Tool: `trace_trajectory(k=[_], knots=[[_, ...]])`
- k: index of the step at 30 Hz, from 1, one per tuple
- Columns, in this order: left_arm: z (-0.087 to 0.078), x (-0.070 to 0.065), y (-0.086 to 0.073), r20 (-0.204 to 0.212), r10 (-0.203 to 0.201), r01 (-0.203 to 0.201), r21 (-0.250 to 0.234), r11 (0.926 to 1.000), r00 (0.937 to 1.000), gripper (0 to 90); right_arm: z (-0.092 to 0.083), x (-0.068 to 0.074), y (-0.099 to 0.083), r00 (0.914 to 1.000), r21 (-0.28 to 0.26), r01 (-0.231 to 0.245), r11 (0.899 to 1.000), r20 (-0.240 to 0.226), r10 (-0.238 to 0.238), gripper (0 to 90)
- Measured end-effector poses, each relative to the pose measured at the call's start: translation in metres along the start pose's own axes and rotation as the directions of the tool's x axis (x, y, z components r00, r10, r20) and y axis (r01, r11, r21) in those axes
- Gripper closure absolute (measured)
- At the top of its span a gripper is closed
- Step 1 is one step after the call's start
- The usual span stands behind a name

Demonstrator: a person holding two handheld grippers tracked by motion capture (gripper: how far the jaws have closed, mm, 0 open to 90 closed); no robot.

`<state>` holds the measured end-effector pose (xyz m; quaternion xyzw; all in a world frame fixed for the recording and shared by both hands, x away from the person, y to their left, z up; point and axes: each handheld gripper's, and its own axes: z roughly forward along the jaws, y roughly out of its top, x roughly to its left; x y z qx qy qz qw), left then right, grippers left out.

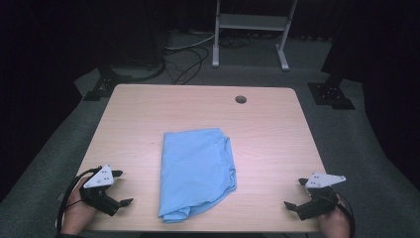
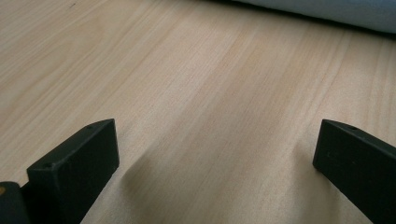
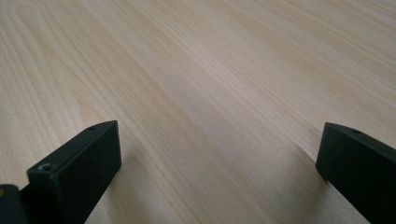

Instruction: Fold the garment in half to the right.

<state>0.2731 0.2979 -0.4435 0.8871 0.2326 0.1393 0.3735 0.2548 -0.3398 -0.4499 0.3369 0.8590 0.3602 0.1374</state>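
Both tongs, left [image 1: 120, 187] and right [image 1: 295, 193], spread apart, flanking a rumpled, loosely folded light-blue cloth [image 1: 196, 171].

left gripper [image 1: 120, 188] low and held in hand, jaws spread wide, right gripper [image 1: 295, 193] likewise, well apart

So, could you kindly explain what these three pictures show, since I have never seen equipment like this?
A person sits at a wooden table, holding a two-jaw tool in each hand. The wide picture comes from a fixed camera above. There the left hand-held gripper sits near the table's front left corner and the right hand-held gripper near the front right. The other two pictures come from cameras riding on each tool, looking along its black jaws, which stand wide apart with nothing between them. A folded light blue cloth lies in the middle of the table; nothing touches it.
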Motion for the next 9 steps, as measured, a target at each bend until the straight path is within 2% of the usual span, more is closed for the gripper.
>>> trace_trajectory(k=[4,5,9], knots=[[0.0031,0.0037,0.0016,0.022,-0.055,0.055,0.023,0.9982,0.9982,0.0,0.0004,0.0004,0.0004,1.0,0.0,-0.006,1.0,0.003,0.006,0.0],[0.0032,0.004,0.0017,0.017,-0.064,0.064,0.024,0.9977,0.9978,0.0,0.0004,0.0004,0.0004,1.0,0.0,-0.006,1.0,0.003,0.006,0.0],[0.0033,0.0039,0.0018,0.014,-0.067,0.066,0.025,0.9975,0.9977,0.0,0.0015,0.0024,0.0015,1.0,0.0,0.0,1.0,0.0,0.0,0.0]])
